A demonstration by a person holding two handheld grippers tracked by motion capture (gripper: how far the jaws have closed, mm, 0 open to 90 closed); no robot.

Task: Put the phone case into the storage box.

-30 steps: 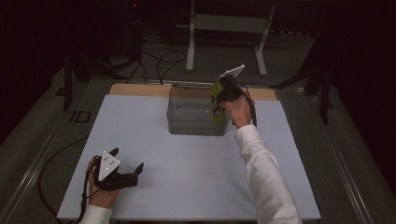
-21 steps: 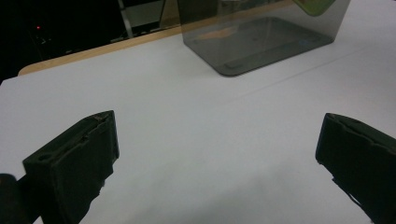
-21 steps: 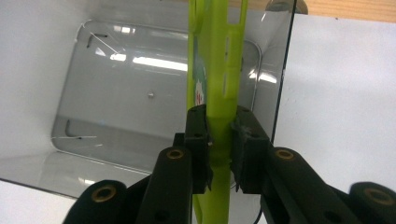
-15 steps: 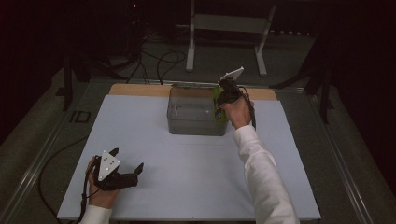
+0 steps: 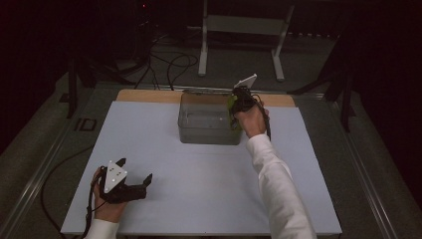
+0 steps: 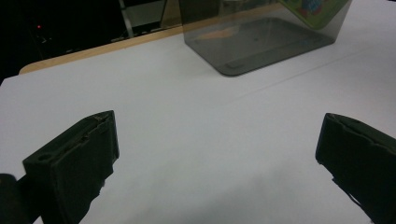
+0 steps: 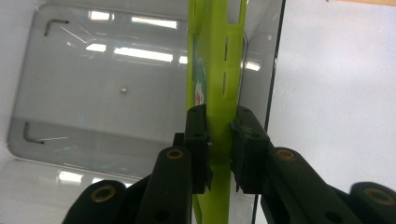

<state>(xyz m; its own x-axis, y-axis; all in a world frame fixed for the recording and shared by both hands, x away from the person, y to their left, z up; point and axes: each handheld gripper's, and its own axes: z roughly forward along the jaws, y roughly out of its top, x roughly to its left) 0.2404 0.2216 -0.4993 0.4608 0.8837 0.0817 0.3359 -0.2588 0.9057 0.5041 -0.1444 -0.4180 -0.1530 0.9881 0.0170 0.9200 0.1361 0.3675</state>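
Observation:
A clear grey plastic bin [image 5: 209,124] stands at the back middle of the white table. My right gripper [image 5: 234,107] points down over the bin's right end, shut on a flat lime-green object [image 7: 215,84] that hangs edge-on inside the bin [image 7: 93,84] along its right wall. The green object [image 5: 231,103] shows coloured print on one face [image 6: 317,9]. My left gripper [image 5: 135,185] rests low at the table's front left. Its jaws are wide apart with bare table between them [image 6: 217,158]. The bin [image 6: 261,42] lies far ahead of it.
A wooden strip [image 5: 149,95] runs along the table's back edge behind the bin. Cables [image 5: 164,64] and a white metal stand [image 5: 244,35] sit on the dark floor beyond. White table surface [image 5: 209,184] stretches wide between the two hands.
The right gripper with the green object has shifted slightly at the bin's right end. The left gripper has stayed put.

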